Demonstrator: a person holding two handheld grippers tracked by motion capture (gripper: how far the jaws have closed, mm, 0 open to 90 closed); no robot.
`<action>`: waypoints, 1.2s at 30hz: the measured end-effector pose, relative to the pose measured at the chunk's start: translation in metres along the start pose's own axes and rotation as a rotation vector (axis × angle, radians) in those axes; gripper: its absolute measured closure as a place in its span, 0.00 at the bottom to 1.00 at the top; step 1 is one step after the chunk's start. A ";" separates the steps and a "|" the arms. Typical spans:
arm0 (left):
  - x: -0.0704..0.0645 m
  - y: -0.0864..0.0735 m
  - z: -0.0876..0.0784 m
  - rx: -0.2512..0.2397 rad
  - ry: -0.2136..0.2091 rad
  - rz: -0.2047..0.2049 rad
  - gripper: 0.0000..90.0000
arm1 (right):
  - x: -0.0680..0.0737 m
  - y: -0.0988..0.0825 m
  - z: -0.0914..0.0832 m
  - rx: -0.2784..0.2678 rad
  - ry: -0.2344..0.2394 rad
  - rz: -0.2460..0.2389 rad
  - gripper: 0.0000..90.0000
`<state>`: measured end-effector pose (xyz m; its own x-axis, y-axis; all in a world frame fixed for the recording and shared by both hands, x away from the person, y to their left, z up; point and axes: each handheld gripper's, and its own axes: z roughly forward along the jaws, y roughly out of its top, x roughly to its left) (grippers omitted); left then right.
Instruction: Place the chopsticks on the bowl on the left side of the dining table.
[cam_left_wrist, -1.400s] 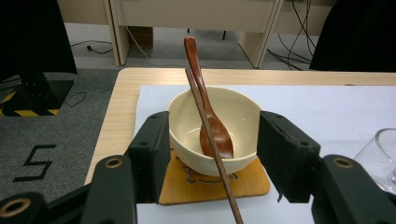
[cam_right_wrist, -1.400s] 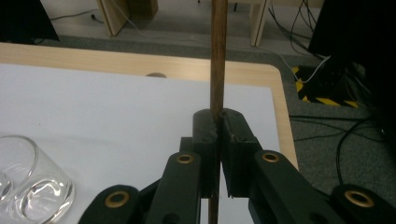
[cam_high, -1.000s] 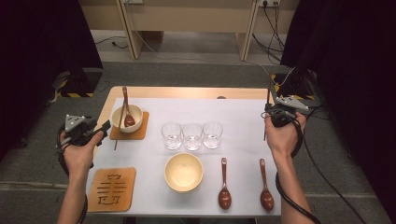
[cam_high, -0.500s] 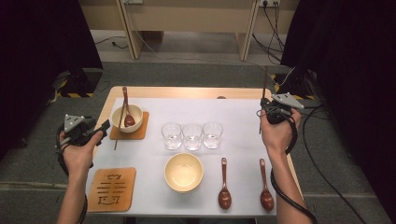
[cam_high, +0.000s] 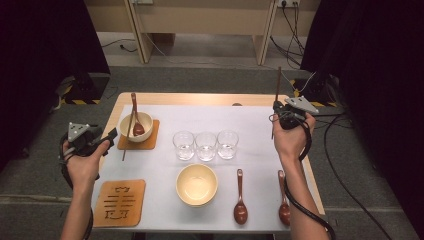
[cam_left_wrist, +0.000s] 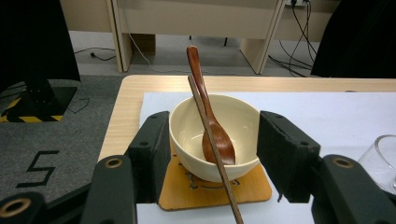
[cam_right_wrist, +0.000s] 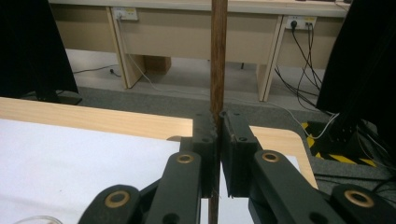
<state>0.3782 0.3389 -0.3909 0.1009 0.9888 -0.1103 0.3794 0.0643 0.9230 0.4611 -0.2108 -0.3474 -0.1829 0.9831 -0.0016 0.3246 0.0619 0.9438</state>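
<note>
Chopstick (cam_right_wrist: 217, 56) stands upright, clamped in my right gripper (cam_high: 283, 118) near the table's (cam_high: 200, 99) far right corner; left gripper (cam_left_wrist: 212, 154) spread, unclenched around the bowl (cam_left_wrist: 187, 130); floor marking (cam_left_wrist: 39, 167) reads "5"

A black "5" on the grey floor (cam_left_wrist: 39, 165).

Chopstick (cam_right_wrist: 218, 56) top cut off by the right gripper view's upper edge (lower end likewise).

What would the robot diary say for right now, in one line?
right gripper: shut on chopstick, upright | left gripper: open, jaws flank bowl | bowl: holds spoon, on coaster
</note>
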 end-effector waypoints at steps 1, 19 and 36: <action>0.000 0.000 0.000 0.000 -0.001 0.000 0.49 | 0.000 0.001 0.001 -0.002 0.002 -0.008 0.94; -0.001 0.001 -0.001 -0.004 -0.003 0.004 0.49 | 0.020 0.011 0.014 -0.018 0.024 -0.021 0.94; -0.002 0.001 -0.001 -0.006 -0.003 0.005 0.49 | 0.040 0.018 0.026 -0.041 0.052 -0.028 0.94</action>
<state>0.3773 0.3372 -0.3892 0.1060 0.9886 -0.1070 0.3736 0.0601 0.9256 0.4840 -0.1659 -0.3396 -0.2393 0.9709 -0.0120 0.2809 0.0811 0.9563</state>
